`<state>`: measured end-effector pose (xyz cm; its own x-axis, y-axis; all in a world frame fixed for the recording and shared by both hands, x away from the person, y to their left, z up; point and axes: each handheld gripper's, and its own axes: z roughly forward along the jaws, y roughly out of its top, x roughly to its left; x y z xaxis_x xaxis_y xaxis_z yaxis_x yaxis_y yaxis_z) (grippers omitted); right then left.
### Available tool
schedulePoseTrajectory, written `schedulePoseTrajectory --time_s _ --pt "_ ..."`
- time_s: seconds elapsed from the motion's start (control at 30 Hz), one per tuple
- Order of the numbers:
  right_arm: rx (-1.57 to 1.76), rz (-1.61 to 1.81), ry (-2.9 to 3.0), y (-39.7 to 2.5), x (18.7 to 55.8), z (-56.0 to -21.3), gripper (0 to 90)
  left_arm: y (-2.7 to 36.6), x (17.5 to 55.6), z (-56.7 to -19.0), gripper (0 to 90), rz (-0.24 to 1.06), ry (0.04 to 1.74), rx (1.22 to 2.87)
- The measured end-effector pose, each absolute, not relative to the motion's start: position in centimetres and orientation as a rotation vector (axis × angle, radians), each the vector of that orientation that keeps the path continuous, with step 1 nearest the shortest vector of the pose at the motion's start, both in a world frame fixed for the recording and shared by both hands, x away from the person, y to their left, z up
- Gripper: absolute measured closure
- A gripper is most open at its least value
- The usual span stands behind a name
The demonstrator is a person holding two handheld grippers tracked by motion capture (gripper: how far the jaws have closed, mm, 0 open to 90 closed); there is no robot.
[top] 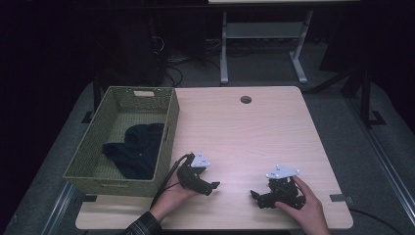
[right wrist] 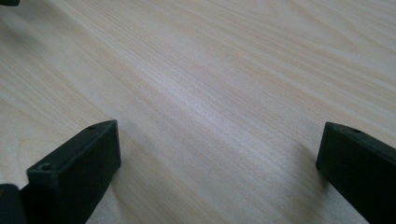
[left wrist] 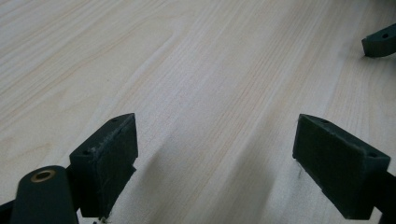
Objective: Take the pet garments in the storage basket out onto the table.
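Note:
My left gripper [top: 211, 186] rests on the light wooden table [top: 244, 127] near its front edge, pointing right. In the left gripper view, the left gripper [left wrist: 215, 126] stands open, with bare wood between its jaws. My right gripper [top: 255, 196] lies a short way to the right, pointing left toward it, a hand wrapped around its body. The right gripper [right wrist: 219, 130] is open too, with nothing between its jaws. A jaw tip of the right gripper [left wrist: 380, 44] shows at the far right of the left gripper view.
A green woven basket [top: 85, 152] stands on the table's left side, and a dark navy cloth [top: 134, 149] lies crumpled inside it. A round cable hole [top: 245, 99] sits near the table's far edge. Beyond the table stands a grey desk frame [top: 264, 29].

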<state>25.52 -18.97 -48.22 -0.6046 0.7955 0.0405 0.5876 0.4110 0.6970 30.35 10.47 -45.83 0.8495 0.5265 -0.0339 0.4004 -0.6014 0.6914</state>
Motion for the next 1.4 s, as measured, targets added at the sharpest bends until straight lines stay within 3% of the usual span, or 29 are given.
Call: schedulePoseTrajectory --time_s 1.4 --pt "1.203 0.993 2.374 -19.0 25.5 -48.2 0.0 11.0 30.6 -42.9 13.9 0.234 0.663 2.252"
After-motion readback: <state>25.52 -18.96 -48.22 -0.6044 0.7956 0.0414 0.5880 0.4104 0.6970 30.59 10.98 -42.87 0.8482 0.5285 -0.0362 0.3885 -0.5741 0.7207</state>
